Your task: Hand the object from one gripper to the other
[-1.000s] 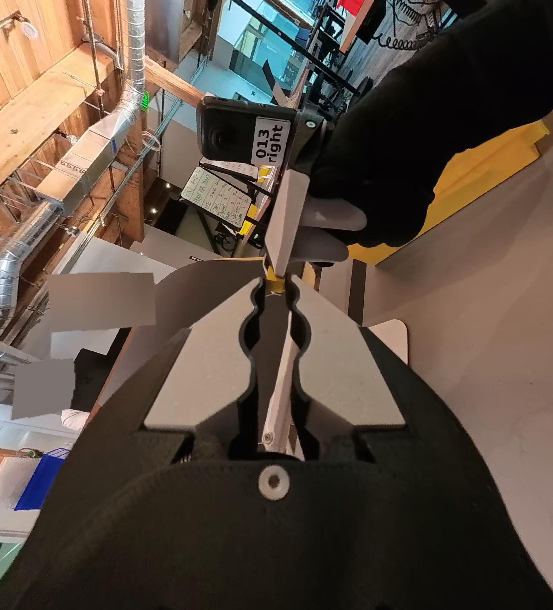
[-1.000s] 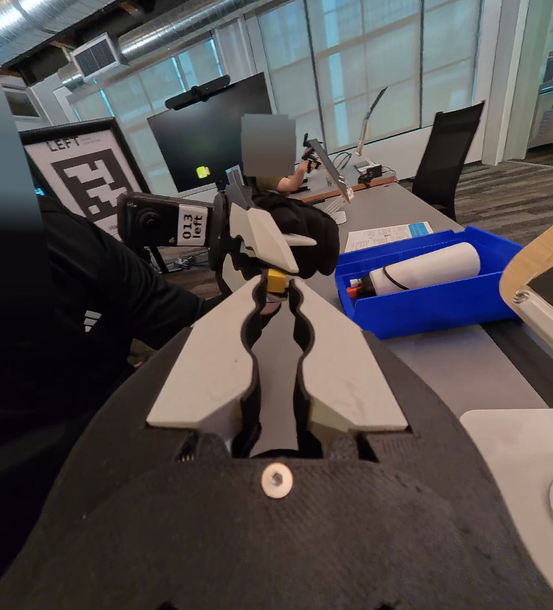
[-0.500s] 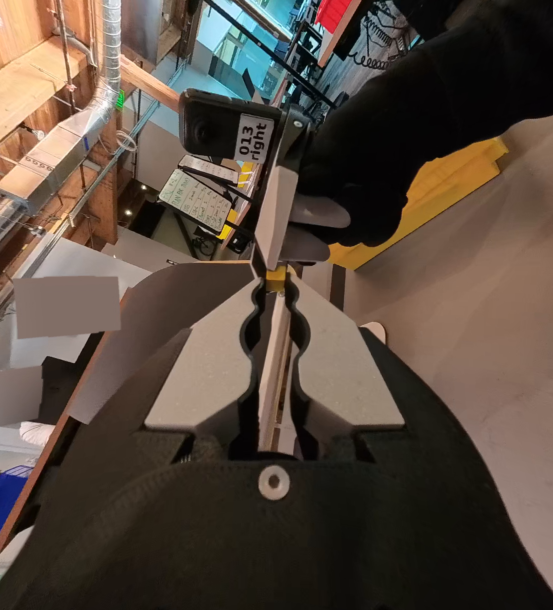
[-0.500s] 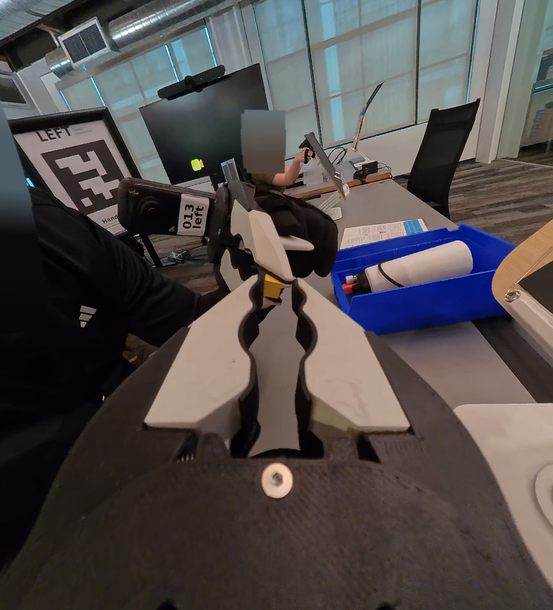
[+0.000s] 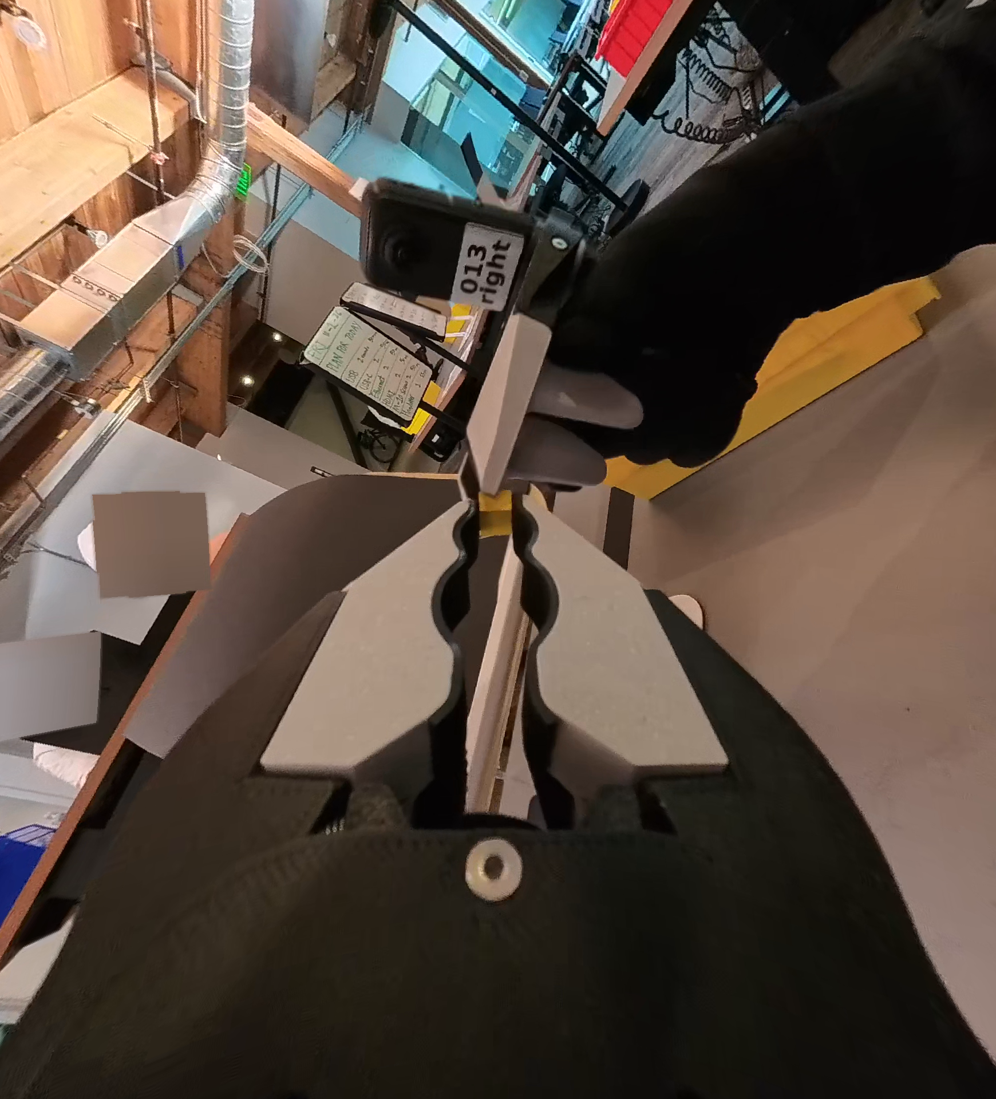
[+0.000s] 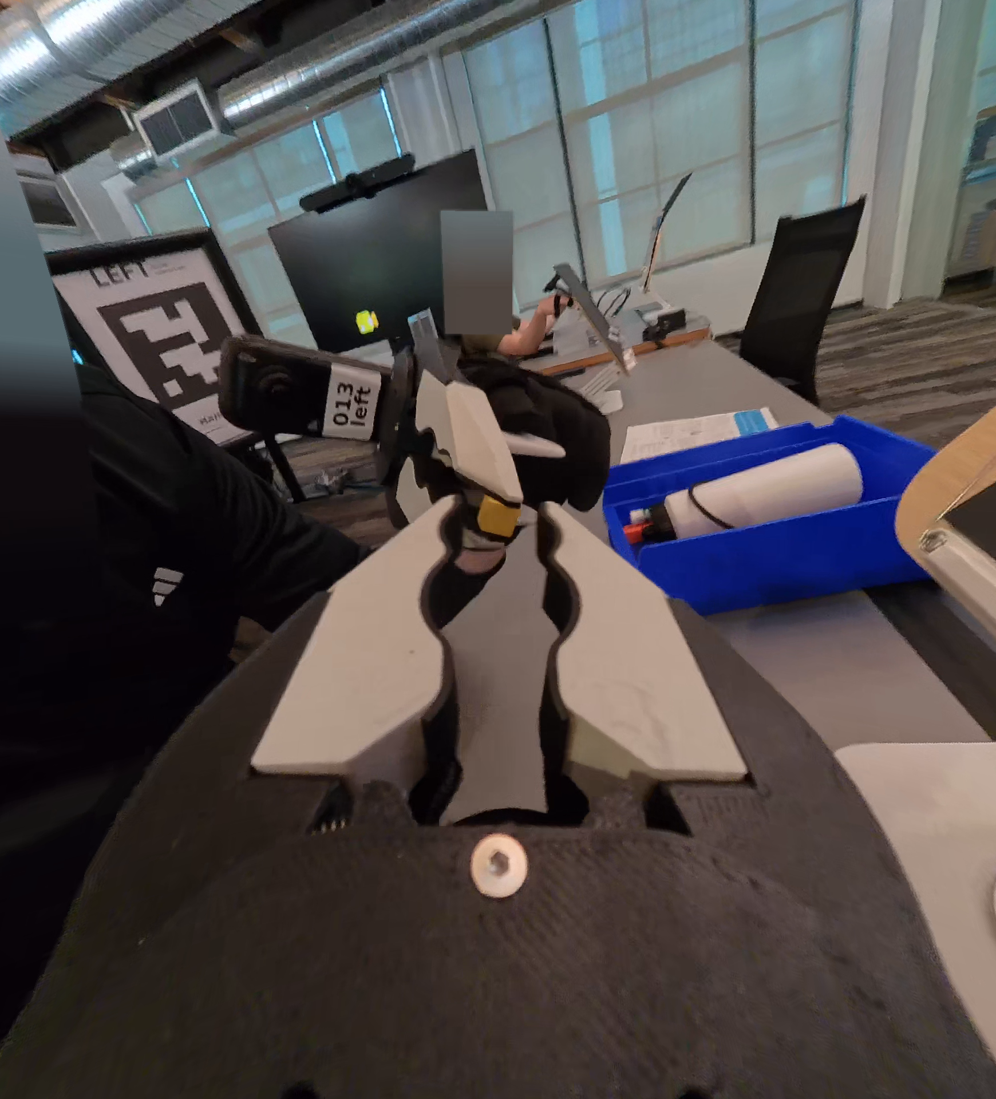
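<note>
Compared with half a second ago, your right tongs (image 6: 495, 512) stand a little wider. In the right wrist view a narrow gap now shows on each side of the yellow block (image 6: 498, 516), where before the tips sat closer around it. So the right tongs are partly open and grip nothing. The block lies only between their tips, at the very front. Your left tongs (image 5: 492, 524) have not changed their grip: they stay closed on the block, and in the left wrist view it fills the small space between the two tips. Both tools have also tilted slightly against the room, but they meet tip to tip as before, above the grey tabletop (image 6: 811, 666).

The block is small and plain yellow, about cube-shaped with soft edges. Only a part of it shows in each view. In the left wrist view, the grey fingers (image 5: 504, 404) of the right tongs come down on it from above and cover its far end. In the right wrist view, a white finger (image 6: 478, 440) of the left tongs lies over its top.

To the right, well apart from the tongs, a blue bin (image 6: 781, 565) stands on the tabletop with a white bottle (image 6: 769, 490) lying in it.
</note>
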A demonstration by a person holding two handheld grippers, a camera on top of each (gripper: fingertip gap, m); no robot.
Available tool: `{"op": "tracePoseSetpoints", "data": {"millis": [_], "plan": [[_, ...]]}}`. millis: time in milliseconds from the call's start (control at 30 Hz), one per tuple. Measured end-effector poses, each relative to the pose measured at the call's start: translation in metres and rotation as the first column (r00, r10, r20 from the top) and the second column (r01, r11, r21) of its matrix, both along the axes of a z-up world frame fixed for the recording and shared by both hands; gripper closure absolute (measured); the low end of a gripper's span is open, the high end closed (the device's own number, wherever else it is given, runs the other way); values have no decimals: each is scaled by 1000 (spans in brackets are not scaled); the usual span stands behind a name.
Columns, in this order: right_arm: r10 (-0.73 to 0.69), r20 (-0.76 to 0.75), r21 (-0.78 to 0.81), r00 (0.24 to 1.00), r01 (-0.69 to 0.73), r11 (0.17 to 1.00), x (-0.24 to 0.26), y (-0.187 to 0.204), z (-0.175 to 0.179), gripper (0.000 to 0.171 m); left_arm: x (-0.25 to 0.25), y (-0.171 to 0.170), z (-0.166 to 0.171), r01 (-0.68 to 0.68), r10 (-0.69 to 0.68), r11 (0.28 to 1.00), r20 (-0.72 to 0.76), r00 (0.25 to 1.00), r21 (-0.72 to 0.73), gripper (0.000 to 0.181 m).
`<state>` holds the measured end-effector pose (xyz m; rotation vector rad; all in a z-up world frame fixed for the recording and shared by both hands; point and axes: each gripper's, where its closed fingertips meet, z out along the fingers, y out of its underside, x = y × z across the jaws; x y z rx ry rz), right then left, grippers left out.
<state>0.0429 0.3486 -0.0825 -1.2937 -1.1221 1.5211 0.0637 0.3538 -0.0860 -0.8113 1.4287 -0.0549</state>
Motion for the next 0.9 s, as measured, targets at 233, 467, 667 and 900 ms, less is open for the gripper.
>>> {"op": "tracePoseSetpoints", "data": {"millis": [233,467,667,900], "plan": [[26,29,1,999,-26,1000,-2,-5,-4,161,2,-3,-3,12,-12,1000,-21,1000,10,172],[-34,-17,20,999,34,999,-2,3,4,162,2,2,4,-11,10,1000,36,999,13,171],[-88,-183,-23,979,86,996,-2,14,20,163,2,9,19,-102,88,989,128,988,104,159],[-66,-226,-24,972,63,998,-8,10,20,163,-1,13,22,-140,122,982,142,982,128,168]]}}
